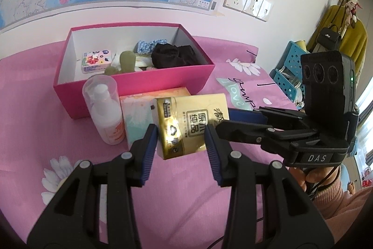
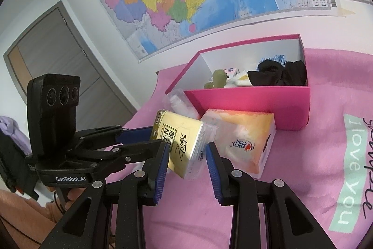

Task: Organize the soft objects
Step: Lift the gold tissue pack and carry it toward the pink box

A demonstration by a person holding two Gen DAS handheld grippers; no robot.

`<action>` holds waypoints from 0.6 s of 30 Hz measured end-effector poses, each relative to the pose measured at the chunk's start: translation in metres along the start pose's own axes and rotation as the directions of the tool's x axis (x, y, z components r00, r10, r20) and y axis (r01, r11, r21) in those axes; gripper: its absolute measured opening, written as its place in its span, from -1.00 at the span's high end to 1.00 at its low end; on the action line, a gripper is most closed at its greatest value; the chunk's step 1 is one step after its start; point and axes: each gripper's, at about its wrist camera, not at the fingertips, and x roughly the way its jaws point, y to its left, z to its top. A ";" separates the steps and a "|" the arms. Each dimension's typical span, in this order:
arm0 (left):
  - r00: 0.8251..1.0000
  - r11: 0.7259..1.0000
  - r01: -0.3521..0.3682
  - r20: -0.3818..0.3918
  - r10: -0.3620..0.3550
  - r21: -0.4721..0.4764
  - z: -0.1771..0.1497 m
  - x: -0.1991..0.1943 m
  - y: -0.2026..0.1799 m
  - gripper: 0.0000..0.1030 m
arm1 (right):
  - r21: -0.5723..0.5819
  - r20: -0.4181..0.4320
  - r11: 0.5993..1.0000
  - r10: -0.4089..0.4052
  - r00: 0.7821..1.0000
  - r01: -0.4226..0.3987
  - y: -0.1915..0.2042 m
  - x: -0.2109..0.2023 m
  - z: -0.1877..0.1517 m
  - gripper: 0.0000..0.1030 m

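A yellow tissue pack (image 1: 191,118) (image 2: 179,132) hangs tilted just above the pink bed cover, in front of the pink box (image 1: 149,83) (image 2: 256,99). My left gripper (image 1: 180,128) (image 2: 155,137) is shut on its lower end, a blue pad pressing each side. From the right, my right gripper (image 1: 225,120) (image 2: 187,147) is shut on the pack's other end. Inside the box lie a floral tissue packet (image 1: 94,61), a green plush (image 1: 127,61) (image 2: 219,78), a blue checked scrunchie (image 1: 146,44) and black cloth (image 1: 173,55) (image 2: 279,74).
A white bottle with a clear cap (image 1: 105,106) (image 2: 181,104) and an orange tissue pack (image 1: 137,109) (image 2: 242,141) sit between the held pack and the box. A blue crate (image 1: 289,76) stands beyond the bed's right edge. A map covers the wall behind.
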 end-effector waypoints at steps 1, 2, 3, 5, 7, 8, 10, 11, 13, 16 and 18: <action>1.000 1.000 0.000 0.000 0.000 0.002 0.002 0.001 0.000 0.16 | -0.001 0.001 1.000 0.000 1.000 0.000 0.000 0.000 0.001 0.33; 1.000 1.000 -0.001 0.001 0.001 0.004 0.003 0.001 0.000 0.16 | -0.004 0.003 1.000 -0.002 1.000 0.002 0.000 0.000 0.003 0.34; 1.000 1.000 -0.001 0.002 0.001 0.004 0.005 0.001 0.001 0.16 | -0.007 0.004 1.000 -0.004 1.000 0.004 0.000 0.000 0.004 0.34; 1.000 1.000 -0.001 0.006 0.001 0.006 0.008 0.002 0.001 0.16 | -0.013 0.008 1.000 -0.004 1.000 0.004 -0.001 0.000 0.007 0.34; 1.000 1.000 0.000 0.011 0.000 0.006 0.011 0.002 0.002 0.16 | -0.018 0.013 1.000 -0.006 1.000 0.006 -0.001 -0.001 0.009 0.34; 1.000 1.000 0.001 0.012 -0.001 0.006 0.013 0.002 0.002 0.16 | -0.020 0.017 1.000 -0.005 1.000 0.005 -0.001 -0.001 0.011 0.33; 1.000 1.000 -0.001 0.015 0.001 0.007 0.015 0.002 0.002 0.16 | -0.026 0.024 1.000 -0.006 1.000 0.007 -0.001 -0.002 0.014 0.34; 1.000 1.000 -0.001 0.016 0.001 0.008 0.016 0.002 0.002 0.16 | -0.027 0.026 1.000 -0.005 1.000 0.006 -0.001 -0.002 0.014 0.33; 1.000 1.000 -0.001 0.017 0.001 0.010 0.017 0.003 0.002 0.16 | -0.028 0.031 1.000 -0.005 1.000 0.006 -0.001 -0.002 0.016 0.33; 1.000 1.000 -0.001 0.017 0.001 0.013 0.019 0.005 0.002 0.16 | -0.030 0.036 1.000 -0.005 0.999 0.006 -0.002 -0.003 0.018 0.33; 1.000 1.000 -0.002 0.018 0.002 0.014 0.019 0.006 0.002 0.16 | -0.031 0.038 1.000 -0.005 0.999 0.006 -0.003 -0.003 0.019 0.33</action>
